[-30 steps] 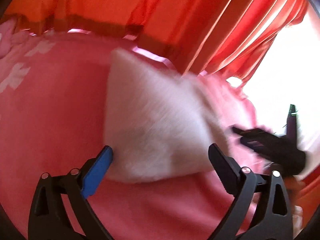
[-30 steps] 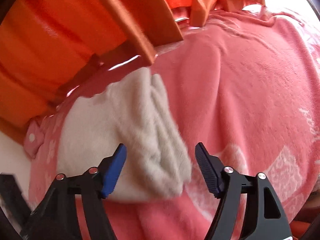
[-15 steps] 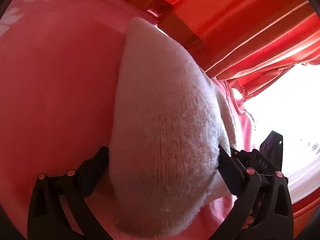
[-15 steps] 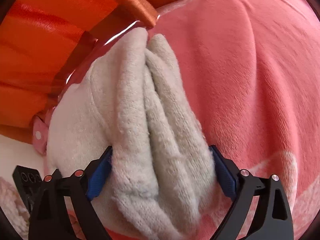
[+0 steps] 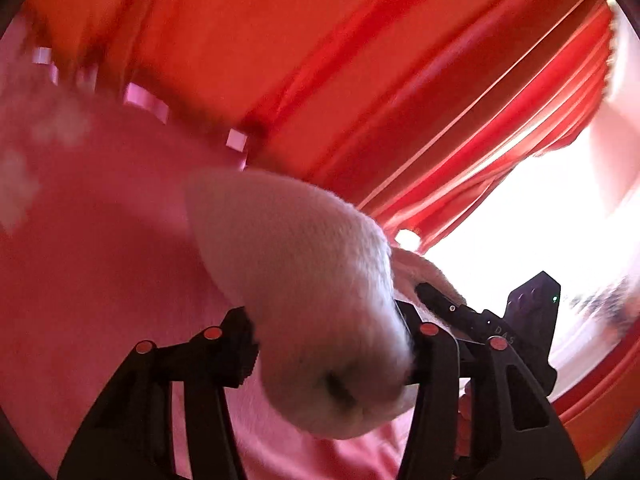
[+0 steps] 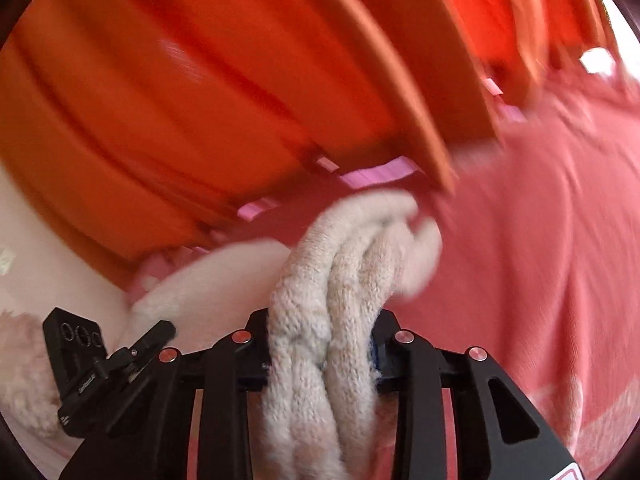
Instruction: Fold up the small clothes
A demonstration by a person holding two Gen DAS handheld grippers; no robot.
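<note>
A small cream knitted garment [image 5: 304,280] is held between both grippers above a pink blanket [image 5: 100,260]. My left gripper [image 5: 328,352] is shut on one end of it, and the cloth bulges out between the black fingers. My right gripper [image 6: 320,360] is shut on the other end, where the knit [image 6: 344,280] is bunched into thick folds. The right gripper [image 5: 480,328] shows at the right in the left wrist view. The left gripper [image 6: 120,356] shows at the lower left in the right wrist view. The blanket also shows in the right wrist view [image 6: 540,240].
Orange-red curtains [image 5: 360,60] hang close behind the blanket's far edge and fill the top of both views [image 6: 200,80]. A bright window [image 5: 540,220] glares at the right of the left wrist view. The blanket has pale flower prints [image 5: 24,184].
Both grippers closed on the ends of the cream garment and lifted it off the blanket. The views tilted up toward the curtains.
</note>
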